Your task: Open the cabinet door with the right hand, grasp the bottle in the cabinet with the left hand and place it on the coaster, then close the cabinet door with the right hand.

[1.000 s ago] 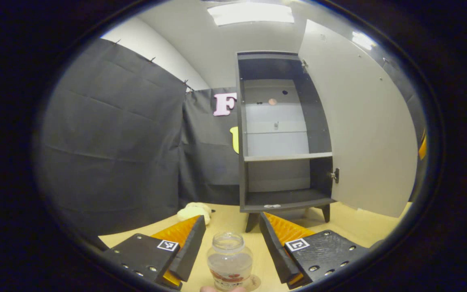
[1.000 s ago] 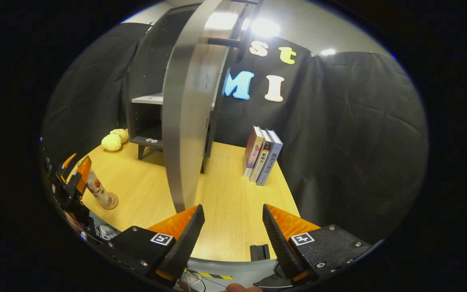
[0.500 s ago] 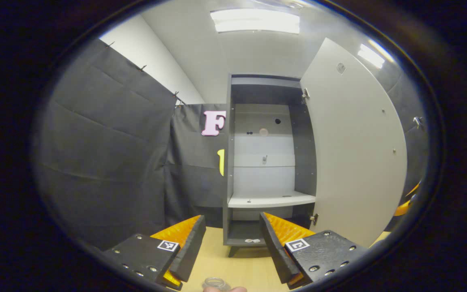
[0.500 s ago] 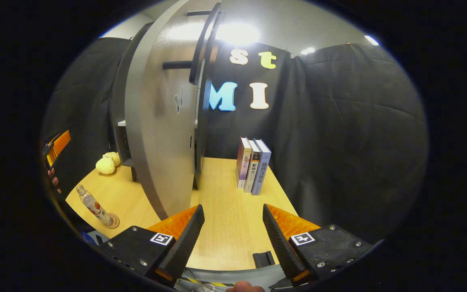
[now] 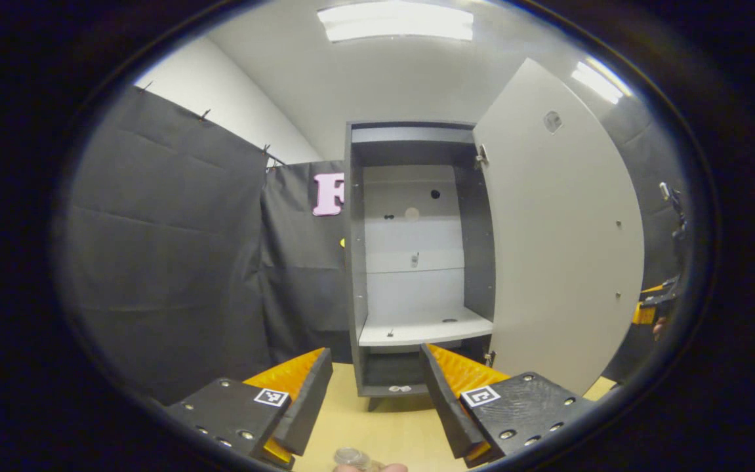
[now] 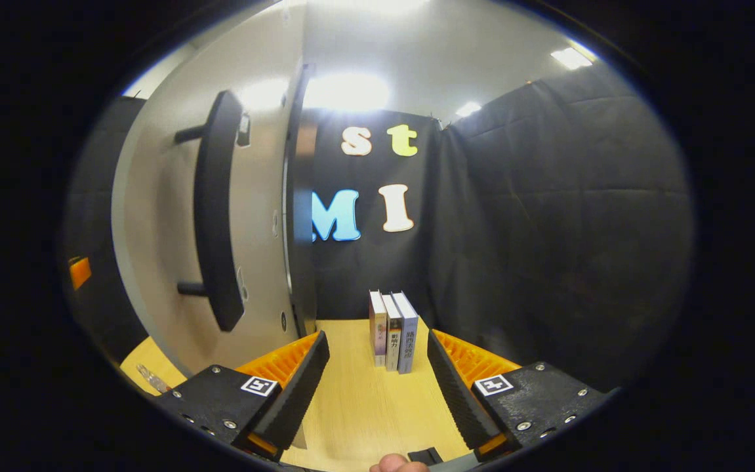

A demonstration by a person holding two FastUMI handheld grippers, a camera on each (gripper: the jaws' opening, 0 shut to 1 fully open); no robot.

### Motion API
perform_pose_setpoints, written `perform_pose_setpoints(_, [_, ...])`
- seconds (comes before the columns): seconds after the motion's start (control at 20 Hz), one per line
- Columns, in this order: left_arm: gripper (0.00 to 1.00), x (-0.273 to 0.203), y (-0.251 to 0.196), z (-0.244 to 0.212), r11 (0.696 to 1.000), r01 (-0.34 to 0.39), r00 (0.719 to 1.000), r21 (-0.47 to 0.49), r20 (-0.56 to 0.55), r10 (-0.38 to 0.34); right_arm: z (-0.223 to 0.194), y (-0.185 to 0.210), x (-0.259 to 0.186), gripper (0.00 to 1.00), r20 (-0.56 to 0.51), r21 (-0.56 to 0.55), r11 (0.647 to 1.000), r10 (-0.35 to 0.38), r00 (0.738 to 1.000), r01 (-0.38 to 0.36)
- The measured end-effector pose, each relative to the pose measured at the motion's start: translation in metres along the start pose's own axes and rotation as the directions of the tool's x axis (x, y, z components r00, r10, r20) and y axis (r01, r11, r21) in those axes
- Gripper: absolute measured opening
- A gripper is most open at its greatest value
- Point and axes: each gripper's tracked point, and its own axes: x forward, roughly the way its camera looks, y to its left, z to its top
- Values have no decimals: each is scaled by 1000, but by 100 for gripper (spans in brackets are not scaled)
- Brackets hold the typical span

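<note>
The dark cabinet (image 5: 354, 262) stands open, its shelves bare, with its pale door (image 5: 561, 236) swung out to the right. The clear bottle's rim (image 5: 349, 456) peeks in at the bottom of the left gripper view, below and apart from my left gripper (image 5: 374, 400), which is open and holds nothing. My right gripper (image 6: 374, 393) is open too and faces the door's outer side (image 6: 154, 275), whose black bar handle (image 6: 216, 210) is up to its left. In the right gripper view the bottle (image 6: 153, 378) shows low at the left on the table.
Three books (image 6: 391, 331) stand upright on the wooden table (image 6: 357, 406) straight ahead of my right gripper. The other gripper's orange part (image 5: 649, 309) shows past the door's edge. Black cloth walls close in the table at the back and both sides.
My left gripper has drawn up and back from the bottle, which slid to the view's bottom edge. My right gripper has moved closer to the door's outer face; the handle looms larger.
</note>
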Motion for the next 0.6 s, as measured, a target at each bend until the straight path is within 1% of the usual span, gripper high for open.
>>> perform_pose_setpoints(0.05, [77,0,-3,3,1000,11,1000,12,1,-11,7,-1,1,93,11,24,1000,6,1000,-6])
perform_pose_setpoints(0.1, [82,-1,-5,3,1000,13,1000,25,1,-13,14,1,1,93,11,45,999,18,1000,-18])
perform_pose_setpoints(0.2, [79,-2,-14,4,999,36,999,10,0,-36,32,8,-3,93,37,79,996,39,999,-42])
perform_pose_setpoints(0.25, [78,0,-20,3,999,51,999,-14,-3,-51,43,12,-6,93,60,78,996,49,997,-53])
perform_pose_setpoints(0.35, [78,3,-28,0,996,77,997,-47,-25,-78,56,21,-8,93,91,31,998,48,995,-51])
perform_pose_setpoints(0.4, [78,2,-27,-1,995,83,996,-56,-31,-85,59,19,-13,92,97,-7,999,37,995,-37])
perform_pose_setpoints(0.45, [78,3,-27,-1,994,88,995,-61,-42,-91,60,23,-12,88,106,-23,999,32,994,-30])
perform_pose_setpoints(0.5, [78,1,-29,-3,995,92,994,-47,-56,-95,59,27,-13,91,98,-11,999,37,995,-36])
perform_pose_setpoints(0.55, [77,0,-33,0,993,117,991,-25,-55,-119,52,33,-11,90,82,19,999,45,996,-46])
perform_pose_setpoints(0.6, [82,4,-36,2,989,147,988,-11,-44,-148,49,38,-13,90,69,39,998,49,996,-52])
